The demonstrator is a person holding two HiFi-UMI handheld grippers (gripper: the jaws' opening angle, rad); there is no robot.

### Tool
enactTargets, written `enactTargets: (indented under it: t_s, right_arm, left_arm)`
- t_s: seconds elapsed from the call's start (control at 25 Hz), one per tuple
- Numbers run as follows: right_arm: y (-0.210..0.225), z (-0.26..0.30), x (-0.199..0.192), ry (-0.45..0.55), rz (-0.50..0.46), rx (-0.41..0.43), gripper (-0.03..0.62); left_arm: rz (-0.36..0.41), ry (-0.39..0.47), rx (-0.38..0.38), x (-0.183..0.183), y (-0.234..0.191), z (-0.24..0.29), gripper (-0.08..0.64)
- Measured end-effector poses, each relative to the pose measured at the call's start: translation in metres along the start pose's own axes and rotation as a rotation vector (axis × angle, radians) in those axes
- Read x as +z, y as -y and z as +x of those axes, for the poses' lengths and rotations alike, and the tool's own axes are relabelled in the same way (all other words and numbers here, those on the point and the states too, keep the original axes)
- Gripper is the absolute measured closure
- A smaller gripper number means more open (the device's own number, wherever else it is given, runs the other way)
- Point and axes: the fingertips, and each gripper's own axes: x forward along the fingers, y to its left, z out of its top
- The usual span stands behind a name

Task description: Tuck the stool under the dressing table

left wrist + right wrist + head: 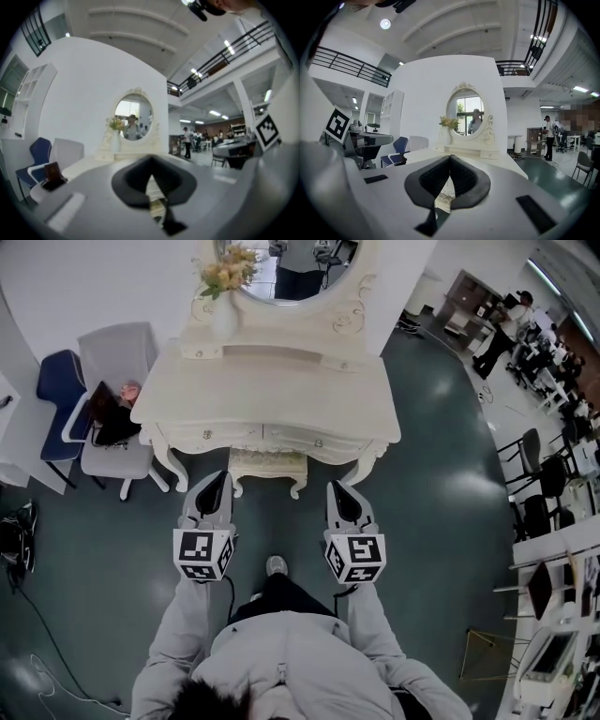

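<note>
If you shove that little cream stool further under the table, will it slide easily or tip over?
The stool probably slides rather than rolls: it stands on curved legs, no wheels visible. Low and wide, it seems unlikely to tip. The glossy floor should let it glide.

12 o'clock: dressing table (281, 395) bars the way; stool (268, 463) fills the gap between its front legs.
10 o'clock: grey chair (117, 357) and blue chair (58, 381) crowd the table's left end.
2 o'clock: bare floor (441, 456) beside the table's right end, open.
3 o'clock: black chairs (539, 488) and desks, well apart.
Between left gripper (218, 481) and right gripper (338, 491): open floor up to the stool.
</note>
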Motion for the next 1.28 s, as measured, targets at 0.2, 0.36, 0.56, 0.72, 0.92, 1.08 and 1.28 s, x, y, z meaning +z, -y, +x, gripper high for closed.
enactTargets:
  t_s: [0.2, 0.36, 0.56, 0.72, 0.92, 1.08, 1.28]
  right_arm:
    - [0.002, -0.016, 0.016, 0.037, 0.001, -0.012, 0.591]
    - [0.001, -0.028, 0.029, 0.070, -0.001, -0.020, 0.591]
    - [0.004, -0.043, 0.041, 0.113, 0.017, -0.043, 0.591]
    - [0.006, -0.053, 0.045, 0.132, 0.033, -0.057, 0.591]
    - [0.003, -0.058, 0.044, 0.129, 0.035, -0.065, 0.591]
    - [-0.003, -0.062, 0.043, 0.127, 0.030, -0.058, 0.591]
    - [-0.007, -0.065, 0.042, 0.132, 0.033, -0.055, 0.591]
  left_arm:
    - [0.016, 0.039, 0.020, 0.017, 0.005, -0.014, 0.552]
    - [0.025, 0.057, 0.028, 0.027, 0.008, -0.025, 0.551]
    - [0.025, 0.072, 0.042, 0.034, 0.010, -0.036, 0.551]
    - [0.033, 0.084, 0.039, 0.038, 0.013, -0.043, 0.551]
    - [0.038, 0.091, 0.036, 0.040, 0.015, -0.049, 0.551]
    - [0.028, 0.095, 0.039, 0.040, 0.016, -0.054, 0.551]
    - [0.025, 0.102, 0.046, 0.041, 0.015, -0.060, 0.552]
